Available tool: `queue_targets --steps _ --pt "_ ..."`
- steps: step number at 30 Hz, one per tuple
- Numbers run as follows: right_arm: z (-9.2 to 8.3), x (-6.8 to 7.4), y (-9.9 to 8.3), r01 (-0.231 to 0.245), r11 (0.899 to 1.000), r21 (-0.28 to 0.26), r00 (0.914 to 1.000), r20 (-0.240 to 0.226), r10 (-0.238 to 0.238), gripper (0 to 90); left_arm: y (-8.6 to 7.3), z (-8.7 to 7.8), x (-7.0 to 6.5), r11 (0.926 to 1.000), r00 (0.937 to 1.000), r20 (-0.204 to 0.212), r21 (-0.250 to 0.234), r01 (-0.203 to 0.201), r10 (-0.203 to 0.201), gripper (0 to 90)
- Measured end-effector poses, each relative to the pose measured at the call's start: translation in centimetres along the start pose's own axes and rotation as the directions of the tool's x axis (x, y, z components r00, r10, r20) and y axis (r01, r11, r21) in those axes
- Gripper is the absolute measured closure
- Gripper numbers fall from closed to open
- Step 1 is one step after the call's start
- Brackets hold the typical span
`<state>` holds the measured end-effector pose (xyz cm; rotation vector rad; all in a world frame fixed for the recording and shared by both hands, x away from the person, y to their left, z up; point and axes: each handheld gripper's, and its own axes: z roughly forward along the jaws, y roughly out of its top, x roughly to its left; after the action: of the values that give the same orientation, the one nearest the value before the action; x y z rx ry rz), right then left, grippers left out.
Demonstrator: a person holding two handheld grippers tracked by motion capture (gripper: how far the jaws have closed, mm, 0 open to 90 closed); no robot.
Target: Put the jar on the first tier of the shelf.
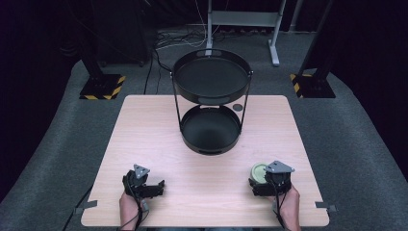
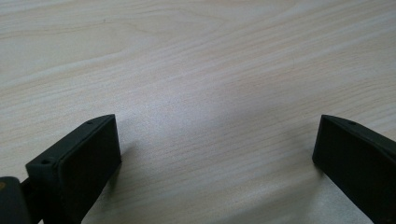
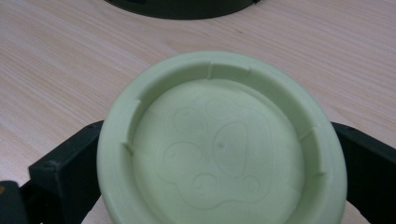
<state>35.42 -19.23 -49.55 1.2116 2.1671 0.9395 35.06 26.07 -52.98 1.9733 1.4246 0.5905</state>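
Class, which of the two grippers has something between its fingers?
The right gripper: a pale green round plastic lid sits between its fingers. The left gripper is open over bare table.

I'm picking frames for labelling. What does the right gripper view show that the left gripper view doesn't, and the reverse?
Right gripper view: a pale green round plastic dish with a faint embossed pattern, sitting between the right gripper jaws, and the edge of the black two-tier round metal tray stand. Left gripper view: the left gripper with its jaws wide apart over bare wood, nothing between them. Both share the light wooden table.
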Motion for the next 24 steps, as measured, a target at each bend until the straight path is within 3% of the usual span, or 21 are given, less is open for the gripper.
queue_targets --steps 14,20,24 --pt "0.37 -0.15 0.41 -0.019 1.0 0.013 0.9998 -0.007 0.019 0.3 0.0 0.0 0.0 1.0 1.0 0.0 0.0 0.0 0.0 0.5" --pt "0.26 -0.33 0.32 -0.04 0.999 0.004 0.9987 -0.03 0.04 9.6 0.0 0.0 0.0 1.0 1.0 0.0 0.0 0.0 0.0 0.5" --pt "0.24 -0.37 0.34 -0.048 0.999 0.001 0.9982 -0.036 0.048 10.5 0.0 0.0 0.0 1.0 1.0 0.0 0.0 0.0 0.0 0.5"
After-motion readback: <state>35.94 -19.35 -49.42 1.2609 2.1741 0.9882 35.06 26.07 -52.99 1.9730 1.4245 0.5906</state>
